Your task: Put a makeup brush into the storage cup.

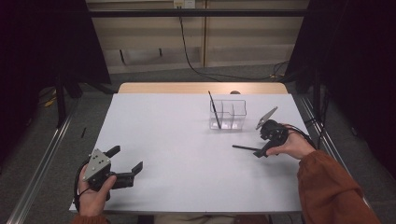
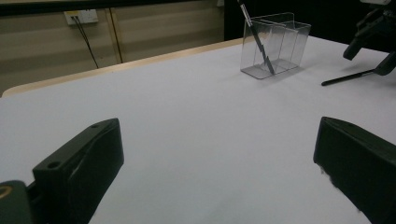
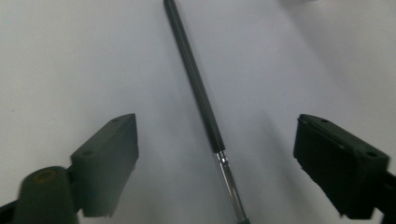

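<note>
One black pen (image 1: 214,110) already stands tilted in the left compartment of the clear acrylic organizer (image 1: 228,114); the second pen (image 1: 245,148) lies flat on the white table (image 1: 177,154), so I'd call this roughly halfway, with pick-up and drop-in left. Right gripper (image 1: 262,151) is down over that pen, jaws wide and straddling the barrel, pads not touching it; left gripper (image 1: 125,161) sits idle and open near the front-left corner, holding nothing. Open tabletop all round the pen, organizer just behind it, right table edge near the hand
</note>
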### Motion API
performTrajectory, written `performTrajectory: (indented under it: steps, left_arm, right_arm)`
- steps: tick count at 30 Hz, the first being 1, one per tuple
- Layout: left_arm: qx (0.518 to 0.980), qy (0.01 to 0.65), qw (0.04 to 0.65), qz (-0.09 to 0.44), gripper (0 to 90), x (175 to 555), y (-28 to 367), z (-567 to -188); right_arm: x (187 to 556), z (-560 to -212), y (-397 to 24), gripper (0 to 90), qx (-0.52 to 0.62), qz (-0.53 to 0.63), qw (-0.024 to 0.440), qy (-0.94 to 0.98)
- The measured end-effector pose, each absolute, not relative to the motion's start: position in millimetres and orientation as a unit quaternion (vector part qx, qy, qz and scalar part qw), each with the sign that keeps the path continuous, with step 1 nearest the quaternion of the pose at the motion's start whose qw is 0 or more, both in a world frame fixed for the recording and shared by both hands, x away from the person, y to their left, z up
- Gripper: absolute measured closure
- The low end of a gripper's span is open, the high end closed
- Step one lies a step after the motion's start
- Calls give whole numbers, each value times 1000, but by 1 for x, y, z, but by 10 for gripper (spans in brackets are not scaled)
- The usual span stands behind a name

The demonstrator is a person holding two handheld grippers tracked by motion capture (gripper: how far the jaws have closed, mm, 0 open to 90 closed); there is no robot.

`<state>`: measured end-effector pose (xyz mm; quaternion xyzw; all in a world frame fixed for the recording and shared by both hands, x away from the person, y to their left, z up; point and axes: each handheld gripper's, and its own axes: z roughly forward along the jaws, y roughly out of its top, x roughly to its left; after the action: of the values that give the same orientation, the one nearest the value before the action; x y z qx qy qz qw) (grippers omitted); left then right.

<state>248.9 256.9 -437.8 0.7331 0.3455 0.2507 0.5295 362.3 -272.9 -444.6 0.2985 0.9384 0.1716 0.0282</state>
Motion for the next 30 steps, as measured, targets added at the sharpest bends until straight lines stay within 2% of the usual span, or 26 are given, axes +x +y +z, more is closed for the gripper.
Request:
performTrajectory:
  steps: [6, 15, 19, 30]
  left_arm:
    - [733, 345, 531, 250, 17, 249, 257, -438]
    - [735, 343, 529, 251, 17, 249, 255, -438]
    - [735, 341, 529, 250, 18, 249, 255, -438]
    - [736, 340, 529, 250, 17, 248, 255, -438]
  right_arm:
    - [364, -449, -269, 334, 285, 158, 15, 945]
    - [365, -453, -265, 447, 267, 125, 16, 955]
    - [366, -451, -262, 562, 251, 111, 14, 962]
    - [365, -450, -261, 653, 238, 81, 12, 968]
